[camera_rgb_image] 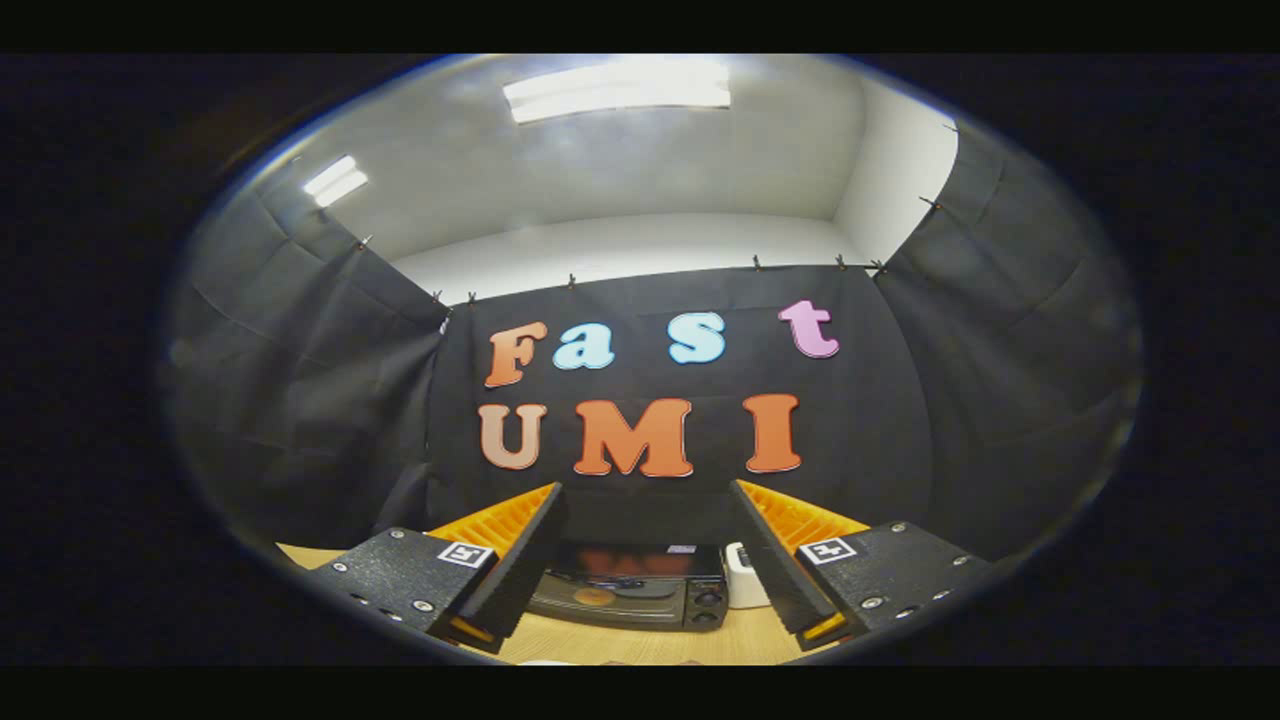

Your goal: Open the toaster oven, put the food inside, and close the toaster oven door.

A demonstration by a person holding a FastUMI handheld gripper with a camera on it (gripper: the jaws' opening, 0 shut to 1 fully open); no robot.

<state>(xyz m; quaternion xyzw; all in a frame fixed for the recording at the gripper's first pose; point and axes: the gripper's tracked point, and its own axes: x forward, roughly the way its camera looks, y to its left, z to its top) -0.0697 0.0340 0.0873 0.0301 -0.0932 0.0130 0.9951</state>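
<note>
A black toaster oven stands on the wooden table against the back wall, seen between and beyond my two fingers. Its glass door looks closed, with something orange dimly visible behind or reflected in the glass, and two knobs sit on its right side. My gripper is open, fingers spread wide with nothing between them, held well back from the oven and tilted upward.
A small white box-shaped object stands just to the right of the oven, partly hidden by my right finger. Black cloth walls close the booth at the back and on both sides.
</note>
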